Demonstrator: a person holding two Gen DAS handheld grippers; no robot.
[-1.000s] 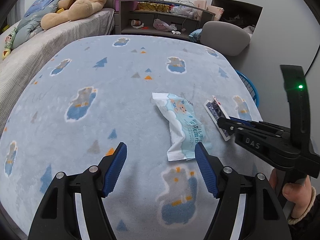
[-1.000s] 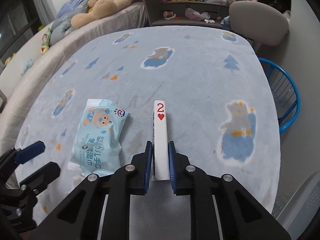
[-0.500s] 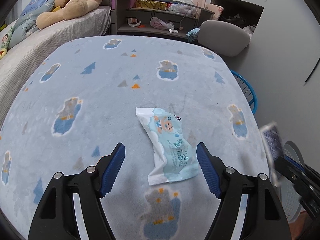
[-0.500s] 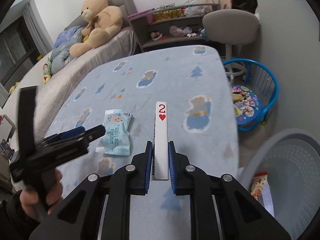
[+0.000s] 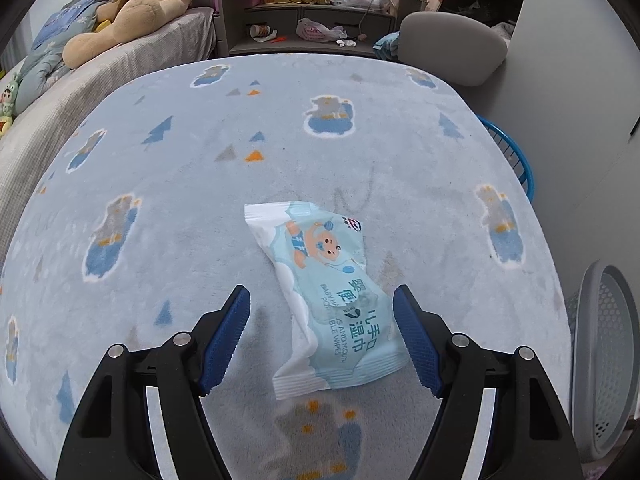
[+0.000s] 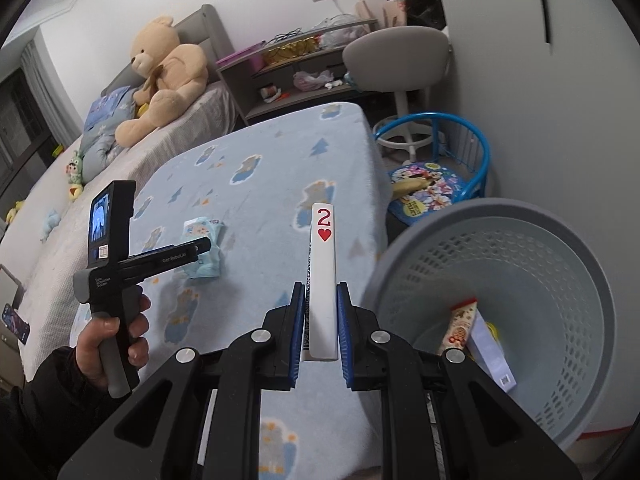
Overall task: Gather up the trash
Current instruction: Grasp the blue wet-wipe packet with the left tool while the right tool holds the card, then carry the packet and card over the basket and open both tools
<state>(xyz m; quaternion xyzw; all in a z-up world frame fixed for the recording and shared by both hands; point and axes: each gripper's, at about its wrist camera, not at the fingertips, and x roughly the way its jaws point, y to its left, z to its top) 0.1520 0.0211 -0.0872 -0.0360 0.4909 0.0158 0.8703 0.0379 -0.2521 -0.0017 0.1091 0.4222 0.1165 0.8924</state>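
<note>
A light blue baby wipes packet lies on the blue patterned blanket. My left gripper is open, its blue pads on either side of the packet's near end, close above it. The packet also shows in the right wrist view, partly behind the left gripper. My right gripper is shut on a white playing-card box marked with a red 2 and heart, held above the blanket's edge beside the grey basket. The basket holds a snack wrapper and a white box.
The basket also shows in the left wrist view at the right. A blue child's chair and a grey swivel chair stand beyond it. A teddy bear sits on the bed, with a cluttered shelf behind.
My right gripper has lifted the card box off the blanket and carried it right, next to the basket. My left gripper has moved in around the wipes packet.
</note>
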